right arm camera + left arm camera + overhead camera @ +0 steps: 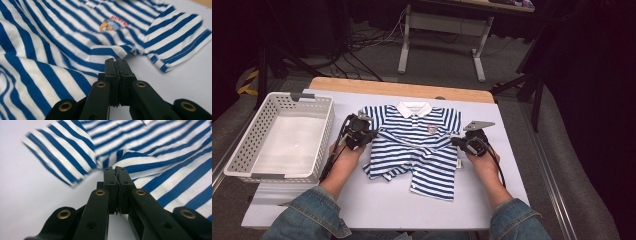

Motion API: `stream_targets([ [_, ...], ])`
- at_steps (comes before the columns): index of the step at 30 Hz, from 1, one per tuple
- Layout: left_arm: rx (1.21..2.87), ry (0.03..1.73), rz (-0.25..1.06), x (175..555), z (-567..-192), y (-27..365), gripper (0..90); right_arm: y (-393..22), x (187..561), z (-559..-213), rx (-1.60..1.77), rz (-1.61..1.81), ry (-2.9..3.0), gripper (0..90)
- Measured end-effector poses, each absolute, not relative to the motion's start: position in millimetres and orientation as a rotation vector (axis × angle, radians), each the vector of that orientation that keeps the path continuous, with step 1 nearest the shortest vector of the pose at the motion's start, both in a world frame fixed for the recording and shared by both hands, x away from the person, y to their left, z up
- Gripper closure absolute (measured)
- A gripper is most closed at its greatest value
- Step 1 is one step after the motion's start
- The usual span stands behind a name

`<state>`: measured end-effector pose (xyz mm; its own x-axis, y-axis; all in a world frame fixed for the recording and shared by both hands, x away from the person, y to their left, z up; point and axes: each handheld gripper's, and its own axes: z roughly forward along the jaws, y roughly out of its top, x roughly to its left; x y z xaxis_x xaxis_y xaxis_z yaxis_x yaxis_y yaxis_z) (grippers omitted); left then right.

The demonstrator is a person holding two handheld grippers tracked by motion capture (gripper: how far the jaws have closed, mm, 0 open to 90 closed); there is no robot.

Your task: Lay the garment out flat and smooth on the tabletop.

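Note:
A small blue-and-white striped polo shirt (pixel 417 145) with a white collar and a chest badge (pixel 432 128) lies face up on the white table, its lower part rumpled. My left gripper (pixel 373 134) is at the shirt's left side just below the sleeve. In the left gripper view its jaws (pixel 115 169) are pressed together with the striped fabric's (pixel 162 157) edge pinched at the tips. My right gripper (pixel 455 141) is at the shirt's right side under the other sleeve. Its jaws (pixel 115 60) are likewise shut on the side edge of the fabric (pixel 62 37), below the badge (pixel 113 23).
A white slatted basket (pixel 282 97) stands at the table's left, nothing visible in it. Bare table surface (pixel 387 200) lies in front of the shirt. The table's wooden far edge (pixel 402 90) runs behind the collar. Beyond it are a desk frame and cables on the floor.

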<state>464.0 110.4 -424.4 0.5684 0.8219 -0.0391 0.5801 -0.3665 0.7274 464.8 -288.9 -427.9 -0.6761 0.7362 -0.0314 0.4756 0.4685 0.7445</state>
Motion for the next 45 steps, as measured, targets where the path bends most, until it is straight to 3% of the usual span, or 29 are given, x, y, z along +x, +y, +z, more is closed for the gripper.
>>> stream_targets([
  [6,2.032,1.132,0.525,475.1,-417.2,111.7,88.3,-290.9,479.9,-423.9,1.043,1.064,2.308,89.0],
  [11,2.081,1.139,0.564,486.0,-424.9,104.1,87.3,-285.7,486.7,-427.6,1.043,1.045,2.297,87.5],
  [13,2.089,1.146,0.559,485.7,-426.0,104.5,82.0,-283.8,486.1,-429.4,1.038,1.018,2.297,74.5],
  [15,2.069,1.143,0.55,482.2,-422.9,106.9,69.8,-284.1,483.1,-428.0,1.036,1.005,2.292,67.9],
  [17,2.051,1.114,0.529,476.9,-418.6,110.4,64.7,-287.6,476.1,-423.6,1.031,1.035,2.277,65.7],
  [31,2.125,0.782,0.316,420.4,-415.1,108.1,55.2,-290.1,429.5,-425.6,0.922,1.208,2.362,57.3],
  [41,2.24,0.573,0.124,391.7,-420.5,101.5,58.2,-295.7,406.8,-441.9,0.919,1.305,2.351,56.7],
  [45,2.278,0.506,0.037,386.3,-424.8,98.4,63.2,-301.4,400.4,-447.5,0.922,1.323,2.338,55.4],
])
